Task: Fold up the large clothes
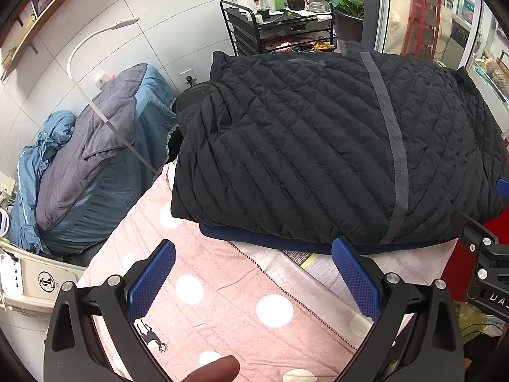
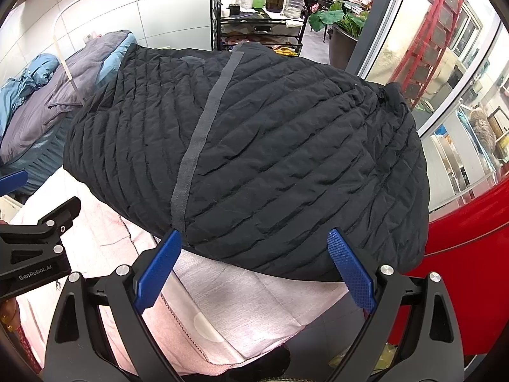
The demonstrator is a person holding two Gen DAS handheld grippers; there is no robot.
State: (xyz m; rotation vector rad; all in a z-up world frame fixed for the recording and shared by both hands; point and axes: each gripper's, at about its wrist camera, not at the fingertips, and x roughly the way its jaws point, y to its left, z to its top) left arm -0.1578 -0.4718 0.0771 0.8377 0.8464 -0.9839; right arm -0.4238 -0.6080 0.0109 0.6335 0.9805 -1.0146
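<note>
A black quilted jacket (image 1: 318, 146), puffy with diagonal stitching and a grey woven strip (image 1: 393, 146), lies folded on the pink polka-dot bench cover (image 1: 222, 286) just ahead of both tools. Beyond it stands a black cart (image 1: 251, 31) with bottles. The left tool (image 1: 253, 254) and right tool (image 2: 254, 242) gape wide, holding nothing.

Black quilted jacket (image 2: 254, 146) lies folded on pink cloth (image 2: 229, 305), grey strip (image 2: 203, 127) running across it. Right gripper (image 2: 254, 254) spread wide, holding nothing, blue tips at jacket's near edge. Left gripper (image 2: 35, 248) at left edge, state unclear
</note>
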